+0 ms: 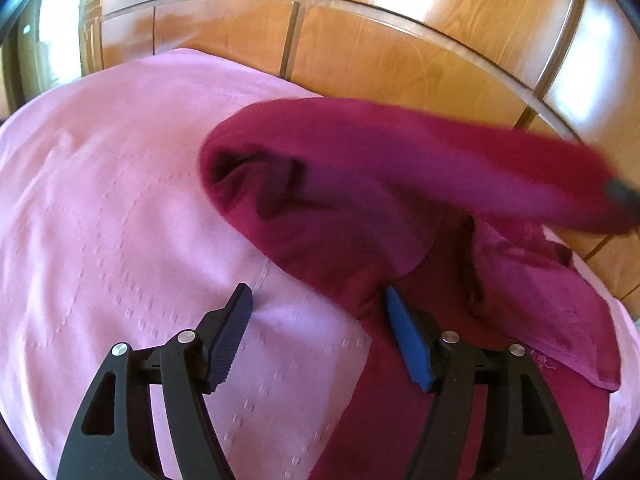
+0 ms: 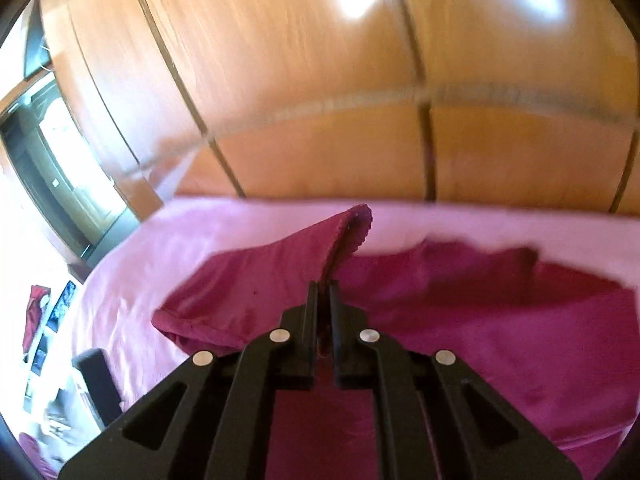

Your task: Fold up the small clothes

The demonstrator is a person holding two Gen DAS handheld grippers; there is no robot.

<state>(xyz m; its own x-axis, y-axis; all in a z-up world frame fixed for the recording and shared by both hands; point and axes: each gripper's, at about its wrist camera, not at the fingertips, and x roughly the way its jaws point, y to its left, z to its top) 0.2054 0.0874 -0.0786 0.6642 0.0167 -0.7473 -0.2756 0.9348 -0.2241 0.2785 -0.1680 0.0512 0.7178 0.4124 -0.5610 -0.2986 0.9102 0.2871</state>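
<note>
Right wrist: my right claw (image 2: 323,286) is clamped on the garment (image 2: 460,320) edge, lifting a fold off the bedspread (image 2: 120,300). Left claw (image 1: 318,300) gapes wide — empty, one finger over the cloth.

Two close fisheye views, each looking forward along gripper fingers, angled down over a pink bedcover (image 1: 100,208) toward a wooden wardrobe (image 1: 400,52) filling the upper frame. Shared in both: bedcover, wardrobe, and a magenta garment (image 2: 480,340) (centre right, slightly blurred).
</note>
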